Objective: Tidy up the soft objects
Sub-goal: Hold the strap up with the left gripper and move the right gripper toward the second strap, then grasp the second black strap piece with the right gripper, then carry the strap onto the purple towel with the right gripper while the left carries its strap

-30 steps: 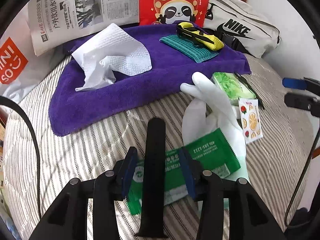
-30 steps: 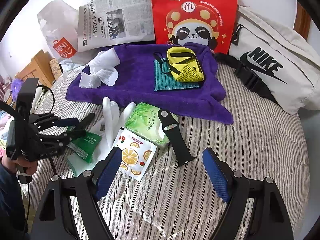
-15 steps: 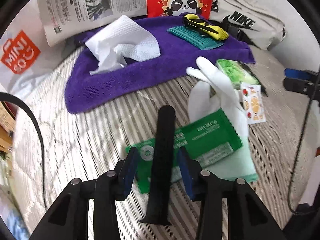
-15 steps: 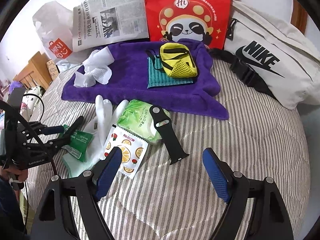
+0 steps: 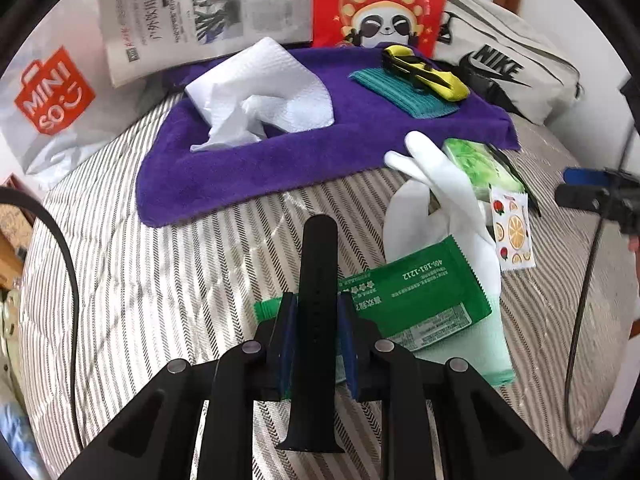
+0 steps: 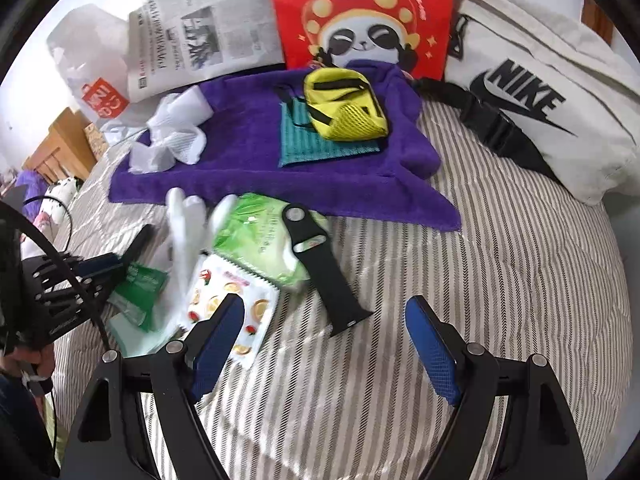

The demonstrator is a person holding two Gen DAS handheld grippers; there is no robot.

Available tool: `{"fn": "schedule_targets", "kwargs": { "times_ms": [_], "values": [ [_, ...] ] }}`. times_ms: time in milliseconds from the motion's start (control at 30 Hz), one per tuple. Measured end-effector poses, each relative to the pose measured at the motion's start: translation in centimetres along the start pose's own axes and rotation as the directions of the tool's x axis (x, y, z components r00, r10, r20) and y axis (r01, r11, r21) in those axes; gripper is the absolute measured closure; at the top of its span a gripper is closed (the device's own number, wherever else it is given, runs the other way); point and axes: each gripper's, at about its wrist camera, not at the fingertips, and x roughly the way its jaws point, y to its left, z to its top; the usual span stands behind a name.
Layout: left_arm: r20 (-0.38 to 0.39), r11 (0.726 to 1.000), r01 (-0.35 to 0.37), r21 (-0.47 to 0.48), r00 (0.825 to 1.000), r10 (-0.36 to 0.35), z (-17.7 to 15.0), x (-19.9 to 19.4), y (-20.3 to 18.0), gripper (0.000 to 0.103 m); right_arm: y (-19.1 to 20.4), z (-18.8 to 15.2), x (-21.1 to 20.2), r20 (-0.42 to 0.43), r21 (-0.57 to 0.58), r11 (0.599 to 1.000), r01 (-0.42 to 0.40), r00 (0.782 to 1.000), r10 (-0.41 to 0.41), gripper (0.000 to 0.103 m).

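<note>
My left gripper (image 5: 316,320) is shut on a black watch strap (image 5: 318,264) and holds it above the striped bed, in front of a purple towel (image 5: 280,160). On the towel lie a white tissue (image 5: 264,100), a teal cloth (image 5: 400,92) and a yellow pouch (image 5: 424,72). My right gripper (image 6: 326,340) is open and empty, low over a second black strap (image 6: 324,268), a green wipes pack (image 6: 260,236) and a fruit-print sachet (image 6: 228,308). A white glove (image 6: 184,236) and a green sachet (image 5: 416,296) lie beside them.
Against the wall behind the towel stand a newspaper (image 5: 200,12), a red panda bag (image 6: 360,12) and a white Nike bag (image 6: 540,92). A Miniso plastic bag (image 5: 52,96) lies at the left. Cables (image 5: 68,264) hang by the left gripper.
My left gripper has lifted and drawn back with the strap, off the green sachet. My right gripper has moved forward, closer to the second strap and the sachets.
</note>
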Motion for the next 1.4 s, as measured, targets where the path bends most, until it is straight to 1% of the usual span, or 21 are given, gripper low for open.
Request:
{"fn": "schedule_targets", "kwargs": {
  "times_ms": [33,133,200,267,333,400,433,533,600,633,667,700,800,900,1067,1200,1400],
  "values": [
    [0.01,1.0,0.002,0.014,1.0,-0.002,0.0,-0.1,-0.1,0.083,-0.3,0.2,0.4,-0.002,0.004,1.0,0.004,1.0,-0.004,0.021],
    [0.014,0.999,0.037,-0.016,0.999,-0.037,-0.1,-0.2,0.5,0.083,-0.8,0.8,1.5,-0.014,0.009,1.0,0.0,1.0,0.0,0.021],
    [0.021,0.999,0.04,-0.016,0.999,-0.04,-0.3,-0.3,0.6,0.083,-0.9,1.1,2.2,-0.013,0.001,1.0,-0.017,1.0,0.017,0.021],
    [0.024,1.0,0.031,-0.007,0.999,-0.031,-0.5,-0.4,0.7,0.083,-0.8,1.2,3.2,-0.031,-0.023,1.0,-0.01,0.999,0.009,0.027],
    [0.027,1.0,0.03,-0.007,0.999,-0.029,-0.5,-0.5,0.7,0.083,-0.8,1.1,3.7,-0.029,-0.045,0.999,-0.014,0.999,0.013,0.029],
    [0.028,0.999,0.039,-0.015,0.999,-0.039,-0.5,-0.4,0.8,0.083,-0.9,1.1,4.1,-0.024,-0.057,0.998,-0.042,0.999,0.04,0.031],
    [0.029,0.999,0.045,-0.021,0.999,-0.045,-0.5,-0.4,0.8,0.083,-1.0,1.1,4.4,-0.024,-0.059,0.996,-0.068,0.998,0.066,0.033],
    [0.028,0.998,0.052,-0.023,0.998,-0.051,-0.5,-0.4,0.9,0.083,-1.3,1.3,4.6,0.014,-0.077,0.993,-0.089,0.996,0.091,0.037],
    [0.028,0.998,0.053,-0.019,0.998,-0.053,-0.5,-0.4,0.9,0.083,-1.2,1.4,4.5,0.022,-0.098,0.99,-0.097,0.995,0.099,0.055],
    [0.028,0.998,0.055,-0.021,0.998,-0.055,-0.5,-0.5,1.0,0.083,-1.0,1.5,4.4,0.014,-0.108,0.986,-0.131,0.991,0.133,0.074],
    [0.027,0.998,0.057,-0.02,0.998,-0.057,-0.5,-0.5,1.0,0.083,-0.9,1.5,4.3,-0.003,-0.11,0.979,-0.174,0.985,0.174,0.083],
    [0.026,0.998,0.058,-0.021,0.998,-0.058,-0.5,-0.5,1.0,0.083,-0.5,1.4,4.2,-0.012,-0.124,0.976,-0.178,0.984,0.177,0.083],
    [0.026,0.998,0.056,-0.022,0.998,-0.056,-0.5,-0.5,1.0,0.083,0.6,1.0,4.0,-0.004,-0.196,0.975,-0.104,0.994,0.105,0.083],
    [0.026,0.998,0.058,-0.027,0.998,-0.057,-0.5,-0.5,1.0,0.083,0.7,0.5,3.7,-0.008,-0.193,0.979,-0.072,0.997,0.072,0.083],
    [0.032,0.997,0.073,-0.035,0.997,-0.072,-0.8,-0.6,1.1,0.083,-0.5,-0.1,2.9,-0.004,-0.142,0.988,-0.06,0.998,0.06,0.083],
    [0.039,0.992,0.107,-0.07,0.994,-0.104,-0.9,-0.6,1.7,0.083,-0.9,-0.3,2.0,0.007,-0.124,0.99,-0.066,0.998,0.067,0.083],
    [0.039,0.991,0.11,-0.075,0.993,-0.107,-1.2,-1.1,1.6,0.083,-0.9,-0.4,1.2,0.017,-0.114,0.991,-0.068,0.997,0.071,0.083]
  ]
}}
